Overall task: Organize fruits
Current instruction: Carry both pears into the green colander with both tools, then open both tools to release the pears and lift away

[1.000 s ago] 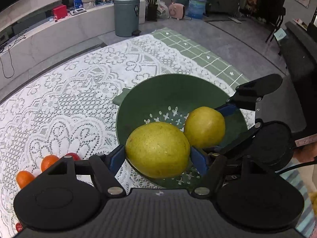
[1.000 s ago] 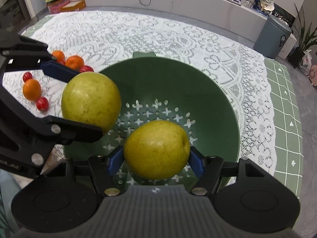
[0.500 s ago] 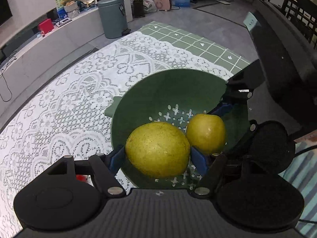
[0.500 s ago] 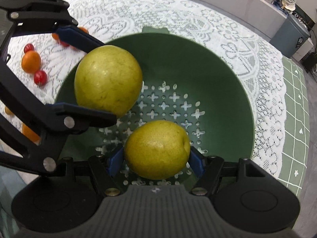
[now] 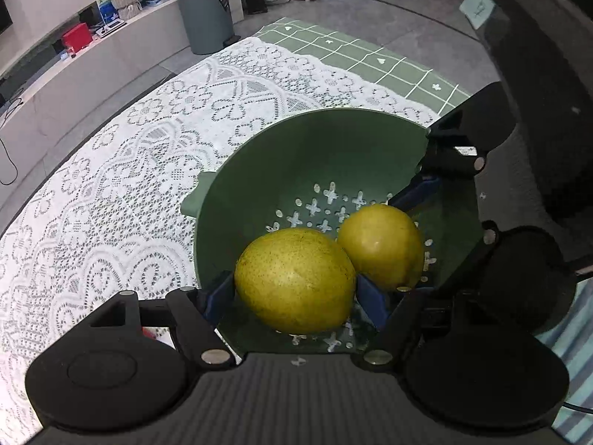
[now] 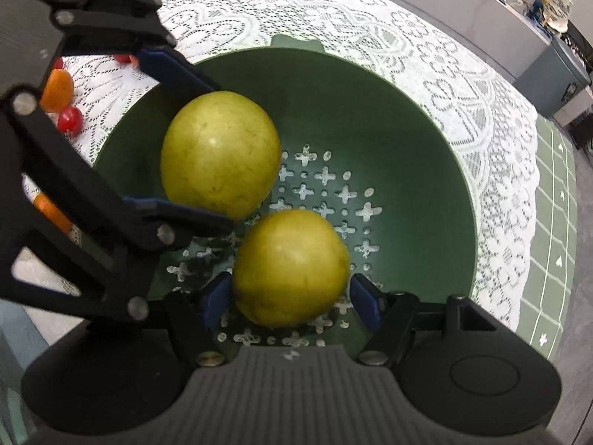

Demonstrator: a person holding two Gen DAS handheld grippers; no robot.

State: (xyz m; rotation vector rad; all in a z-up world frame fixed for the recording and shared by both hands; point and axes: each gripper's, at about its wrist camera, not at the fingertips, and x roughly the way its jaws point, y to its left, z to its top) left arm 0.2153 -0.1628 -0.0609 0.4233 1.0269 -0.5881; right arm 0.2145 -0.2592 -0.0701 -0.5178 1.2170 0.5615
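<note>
A green colander (image 6: pixel 426 155) with cross-shaped holes sits on a white lace tablecloth (image 5: pixel 122 170), and both grippers reach down into it side by side. The left gripper (image 5: pixel 296 289) is clamped on the larger yellow-green pear (image 5: pixel 296 278), its blue pads pressed to either side of the fruit. The right gripper (image 6: pixel 291 294) is clamped on the smaller pear (image 6: pixel 291 267) in the same way. The 2 pears sit just beside each other over the colander's perforated bottom; whether they touch it cannot be told. Seen from the right wrist, the left gripper's black linkage crosses the colander's left rim and hides part of the cloth beyond it. There, outside the colander, lie 1 orange fruit (image 6: pixel 57 89) and 1 cherry tomato (image 6: pixel 70 119) in plain sight, with more partly hidden. A grey pedal bin (image 5: pixel 204 15) stands on the floor past the table.
</note>
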